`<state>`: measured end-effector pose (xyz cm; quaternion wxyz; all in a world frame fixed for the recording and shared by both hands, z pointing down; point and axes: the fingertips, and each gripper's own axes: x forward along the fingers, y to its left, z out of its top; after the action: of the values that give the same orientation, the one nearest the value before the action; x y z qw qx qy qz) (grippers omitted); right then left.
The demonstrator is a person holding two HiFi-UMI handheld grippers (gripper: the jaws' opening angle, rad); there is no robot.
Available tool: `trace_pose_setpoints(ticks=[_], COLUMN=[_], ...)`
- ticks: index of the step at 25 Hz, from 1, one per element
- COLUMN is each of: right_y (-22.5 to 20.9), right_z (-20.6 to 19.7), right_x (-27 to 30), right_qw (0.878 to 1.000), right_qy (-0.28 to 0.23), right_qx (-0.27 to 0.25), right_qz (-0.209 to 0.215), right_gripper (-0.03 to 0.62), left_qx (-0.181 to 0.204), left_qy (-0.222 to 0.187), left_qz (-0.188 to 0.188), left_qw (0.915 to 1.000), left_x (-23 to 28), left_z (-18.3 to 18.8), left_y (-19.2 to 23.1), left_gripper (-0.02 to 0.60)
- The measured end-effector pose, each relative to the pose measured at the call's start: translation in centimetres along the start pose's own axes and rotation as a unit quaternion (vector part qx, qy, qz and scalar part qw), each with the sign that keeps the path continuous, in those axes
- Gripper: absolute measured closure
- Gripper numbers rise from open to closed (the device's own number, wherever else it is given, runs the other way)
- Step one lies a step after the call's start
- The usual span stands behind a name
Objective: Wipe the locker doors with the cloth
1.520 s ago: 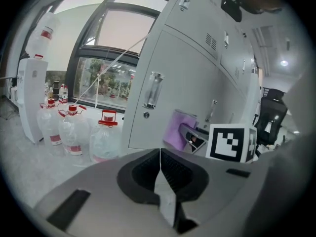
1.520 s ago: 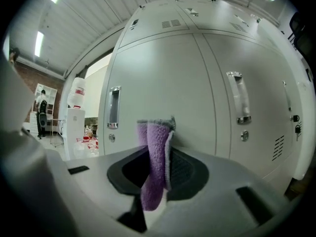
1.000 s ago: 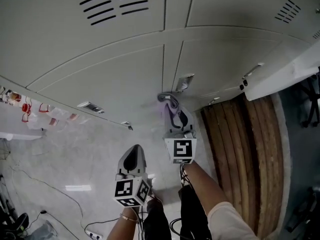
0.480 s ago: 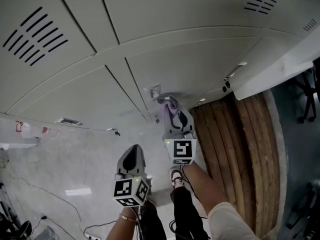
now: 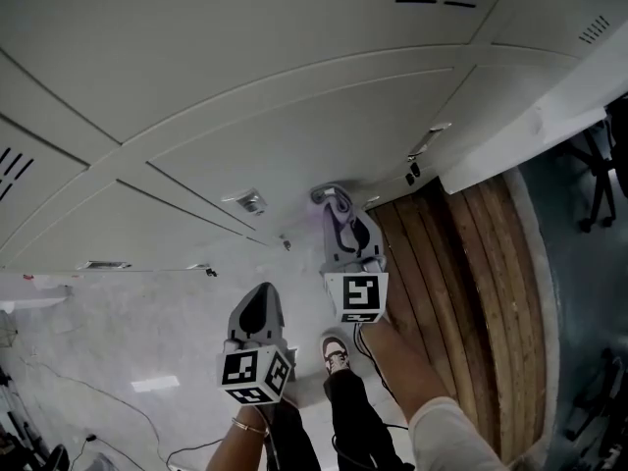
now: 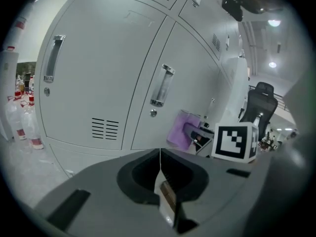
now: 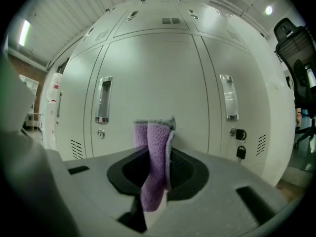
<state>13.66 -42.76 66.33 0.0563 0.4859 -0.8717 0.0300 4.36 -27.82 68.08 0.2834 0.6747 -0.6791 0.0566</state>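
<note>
My right gripper (image 7: 156, 179) is clamped on the purple cloth (image 7: 154, 147), whose folded end looks to be touching the locker door (image 7: 148, 63) between 2 handles (image 7: 102, 100). I'd press it flat and sweep in even, overlapping strokes. My left gripper (image 6: 162, 191) hangs back, jaws together, empty.

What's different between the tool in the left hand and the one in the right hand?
The right tool is clamped on a purple cloth; the left tool is shut with nothing between its jaws. In the head view the right tool reaches forward to the locker door, while the left tool hangs back, away from it. Both are grey, and each carries a black-and-white marker cube.
</note>
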Motion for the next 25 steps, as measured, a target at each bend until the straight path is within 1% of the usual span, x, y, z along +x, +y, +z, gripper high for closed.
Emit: trace_pose_setpoints(ticks=[13,18,25], right_y=[-8.4,-10.1,-10.4], right_z=[-0.6,-0.7,-0.8], right_x=[-0.5,-0.8,-0.9], right_qw=[0.998,0.997,0.997], right_qy=[-0.003,0.0,0.003], right_qx=[0.01,0.011,0.012], right_qz=[-0.06,-0.078,-0.077], right_gripper=[0.526,0.526,0.526], left_qx=[0.009,0.013,0.016], left_qy=[0.019,0.021,0.021], left_qz=[-0.026,-0.034,-0.036], left_qw=[0.9994,0.9991,0.999], left_x=[3.9,4.7,4.7], left_z=[-1.1,-1.1,-0.8], left_y=[-5.1,-6.3,-6.6], left_gripper=[0.572,0.572,0.572])
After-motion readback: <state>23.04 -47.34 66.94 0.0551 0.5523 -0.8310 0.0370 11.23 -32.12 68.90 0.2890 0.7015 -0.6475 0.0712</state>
